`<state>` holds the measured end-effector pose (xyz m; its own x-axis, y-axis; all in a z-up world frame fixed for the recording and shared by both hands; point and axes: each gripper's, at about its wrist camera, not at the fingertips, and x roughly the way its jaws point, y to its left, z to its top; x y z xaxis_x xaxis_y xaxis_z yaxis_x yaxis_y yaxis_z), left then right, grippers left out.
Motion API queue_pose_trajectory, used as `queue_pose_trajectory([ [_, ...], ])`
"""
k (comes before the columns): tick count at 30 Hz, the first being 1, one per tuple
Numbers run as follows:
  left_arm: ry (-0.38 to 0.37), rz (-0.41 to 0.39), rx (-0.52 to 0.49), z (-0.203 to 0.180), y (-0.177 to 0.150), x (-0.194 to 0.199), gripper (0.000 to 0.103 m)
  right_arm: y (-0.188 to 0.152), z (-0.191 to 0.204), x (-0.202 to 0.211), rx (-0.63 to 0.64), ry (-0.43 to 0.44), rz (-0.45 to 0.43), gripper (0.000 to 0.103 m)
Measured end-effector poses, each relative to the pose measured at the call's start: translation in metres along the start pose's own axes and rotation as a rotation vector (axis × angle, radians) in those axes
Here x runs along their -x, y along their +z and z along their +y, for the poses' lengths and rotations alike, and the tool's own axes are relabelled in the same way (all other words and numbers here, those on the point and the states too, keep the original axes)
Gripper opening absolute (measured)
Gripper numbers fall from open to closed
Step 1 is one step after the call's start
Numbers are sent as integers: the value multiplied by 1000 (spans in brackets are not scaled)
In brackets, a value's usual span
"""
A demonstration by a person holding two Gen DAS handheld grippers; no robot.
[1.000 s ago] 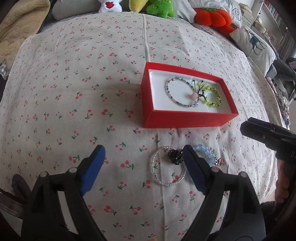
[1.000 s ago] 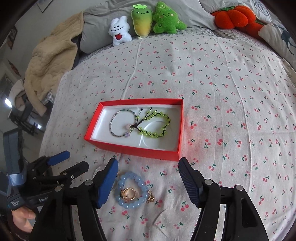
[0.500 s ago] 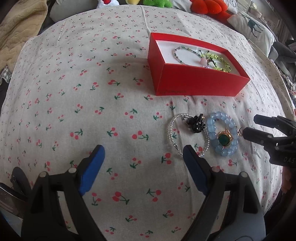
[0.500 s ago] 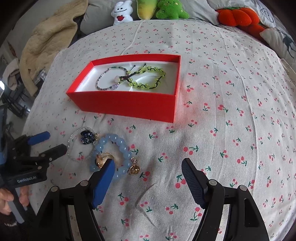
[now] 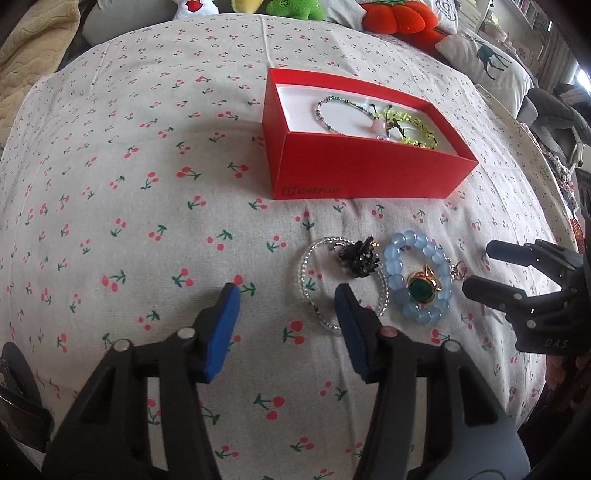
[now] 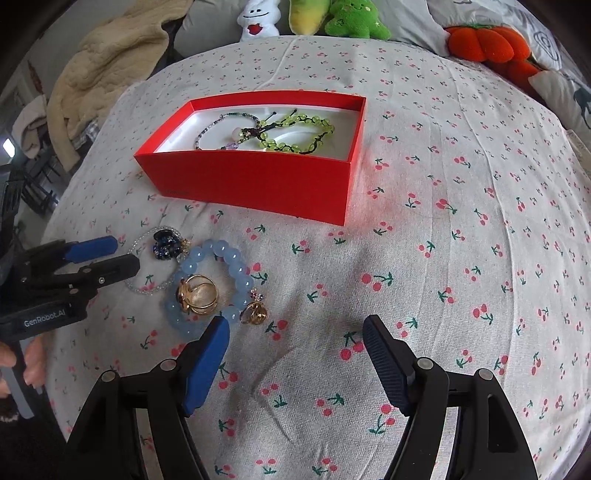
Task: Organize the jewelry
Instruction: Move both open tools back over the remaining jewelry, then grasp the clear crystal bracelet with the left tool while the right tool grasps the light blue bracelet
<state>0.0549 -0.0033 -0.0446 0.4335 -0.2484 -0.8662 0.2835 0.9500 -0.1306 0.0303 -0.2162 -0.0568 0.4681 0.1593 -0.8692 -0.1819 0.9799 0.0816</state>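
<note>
A red box [image 5: 369, 173] [image 6: 258, 184] on the cherry-print bedspread holds a thin beaded bracelet [image 5: 332, 110] and a green bead bracelet [image 6: 295, 129]. In front of it lie a clear bead bracelet [image 5: 310, 288] with a black charm [image 5: 360, 256], a blue bead bracelet [image 5: 417, 280] [image 6: 207, 284] around a gold ring with a green stone [image 5: 421, 290] [image 6: 197, 293], and a small gold ring [image 6: 255, 312]. My left gripper [image 5: 286, 328] is open and empty, its right finger just over the clear bracelet. My right gripper [image 6: 295, 362] is open and empty, right of the jewelry.
Plush toys [image 6: 332, 18] and an orange pumpkin cushion [image 6: 484, 44] line the far edge of the bed. A beige blanket [image 6: 103, 70] lies at the far left. A deer-print pillow [image 5: 487, 62] sits at the far right.
Both grippers have dropped lower and come closer to the loose jewelry. The left gripper's jaws have narrowed somewhat. Nothing has been picked up.
</note>
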Motion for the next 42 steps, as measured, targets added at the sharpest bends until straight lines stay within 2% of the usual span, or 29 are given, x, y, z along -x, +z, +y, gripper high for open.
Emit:
queue_pose_trajectory([
  [3, 11, 4, -21, -4, 2, -3, 46, 2, -2, 0, -9, -7, 8, 76],
  [11, 28, 20, -51, -8, 3, -5, 9, 6, -5, -3, -33, -5, 23, 76],
  [13, 28, 21, -52, -6, 2, -4, 6, 8, 0, -3, -26, -1, 21, 76],
  [28, 22, 22, 3, 20, -5, 9, 5, 23, 20, -17, -15, 31, 46, 75],
  [42, 30, 25, 14, 24, -4, 8, 5, 37, 29, -31, 24, 41, 55, 33],
])
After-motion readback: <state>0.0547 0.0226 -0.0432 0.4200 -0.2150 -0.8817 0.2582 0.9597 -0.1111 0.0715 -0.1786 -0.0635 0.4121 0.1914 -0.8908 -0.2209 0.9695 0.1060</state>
